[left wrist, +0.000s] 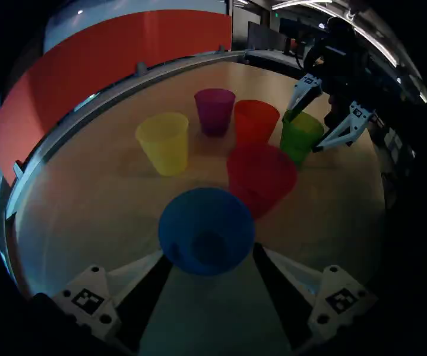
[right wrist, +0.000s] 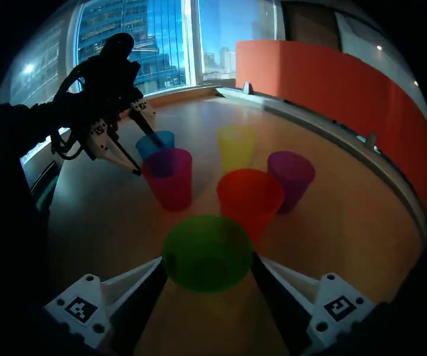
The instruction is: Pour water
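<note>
A blue cup [left wrist: 206, 228] stands upright between my left gripper's [left wrist: 208, 254] fingers, which press on both its sides. A green cup [right wrist: 207, 252] sits the same way in my right gripper [right wrist: 208, 266], shut on it. In the left gripper view the right gripper [left wrist: 301, 133] flanks the green cup [left wrist: 301, 135] at the far right. In the right gripper view the left gripper [right wrist: 145, 151] is at the blue cup [right wrist: 155, 142], with a dark arm behind it. Whether either cup holds water is unclear.
Between the two held cups stand a pink cup [left wrist: 261, 178], an orange cup [left wrist: 255, 121], a purple cup [left wrist: 214, 110] and a yellow cup [left wrist: 164, 142] on the wooden table [left wrist: 94, 196]. A red wall panel [left wrist: 94, 65] runs behind the table's edge; windows [right wrist: 154, 41] face the other side.
</note>
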Tool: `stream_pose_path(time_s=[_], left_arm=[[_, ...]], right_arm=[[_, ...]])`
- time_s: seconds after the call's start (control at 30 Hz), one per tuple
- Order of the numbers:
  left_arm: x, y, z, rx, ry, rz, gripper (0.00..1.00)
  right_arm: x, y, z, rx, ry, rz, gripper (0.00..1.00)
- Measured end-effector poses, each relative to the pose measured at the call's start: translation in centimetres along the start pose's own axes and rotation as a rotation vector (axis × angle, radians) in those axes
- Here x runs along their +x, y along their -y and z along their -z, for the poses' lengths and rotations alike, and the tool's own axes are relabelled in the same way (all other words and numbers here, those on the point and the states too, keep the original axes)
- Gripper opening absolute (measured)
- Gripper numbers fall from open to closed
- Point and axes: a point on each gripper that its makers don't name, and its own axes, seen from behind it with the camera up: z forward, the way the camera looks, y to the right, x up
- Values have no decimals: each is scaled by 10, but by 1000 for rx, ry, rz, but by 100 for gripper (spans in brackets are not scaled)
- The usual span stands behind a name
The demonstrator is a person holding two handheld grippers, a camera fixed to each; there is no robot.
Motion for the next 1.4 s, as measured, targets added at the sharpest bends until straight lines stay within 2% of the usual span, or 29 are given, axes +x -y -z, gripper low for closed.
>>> stream_pose_path(time_s=[0.43, 0.77, 0.97, 1.17, 1.4], left_arm=[[-13, 1, 7, 19, 5, 20, 96], [-22, 3, 28, 67, -28, 54, 96], [-15, -4, 46, 102, -98, 79, 96], [-4, -8, 67, 165, -198, 108, 96], [10, -4, 96, 262, -317, 147, 96]], right_arm=[[-7, 1, 17, -32, -10, -21, 100], [-15, 0, 43, -90, -50, -60, 100], [-8, 2, 58, -126, -104, -77, 100], [10, 8, 76, -169, -204, -94, 100], [35, 11, 99, -246, -327, -102, 99]])
